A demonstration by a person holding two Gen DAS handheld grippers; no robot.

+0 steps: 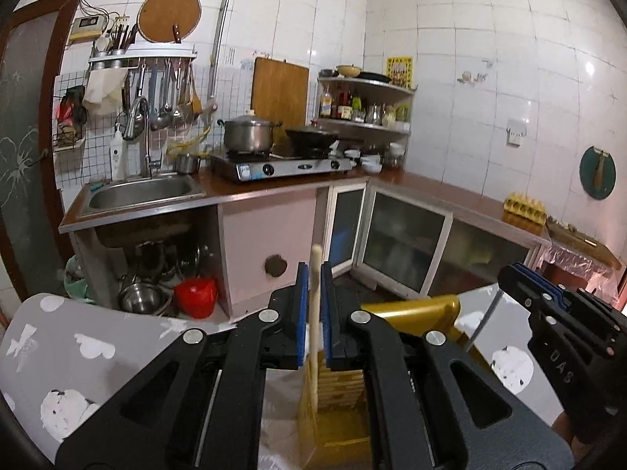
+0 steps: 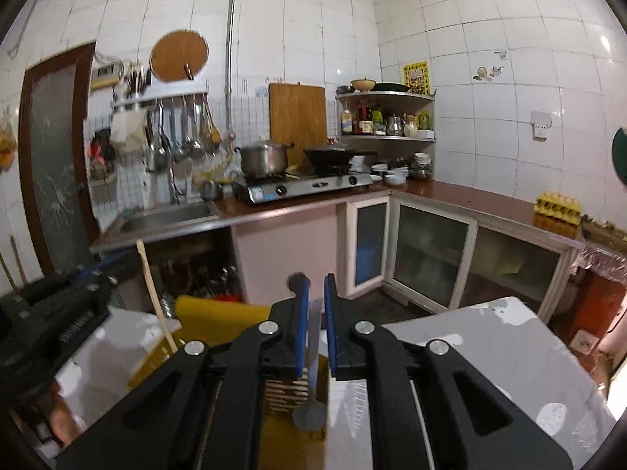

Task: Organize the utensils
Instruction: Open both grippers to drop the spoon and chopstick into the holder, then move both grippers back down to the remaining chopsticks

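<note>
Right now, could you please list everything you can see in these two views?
pale stick: one, cream, between the left gripper's jaws
grey spoon: one, grey, between the right gripper's jaws
utensil box: one, yellow, on the table
table: one, grey patterned cloth, foreground
pot: one, silver, on the stove
wok: one, black, on the stove
stove: one, silver, on the counter
cutting board: one, wooden, against the wall
left gripper: black, blue pads, slightly apart
right gripper: black, blue pads, slightly apart
</note>
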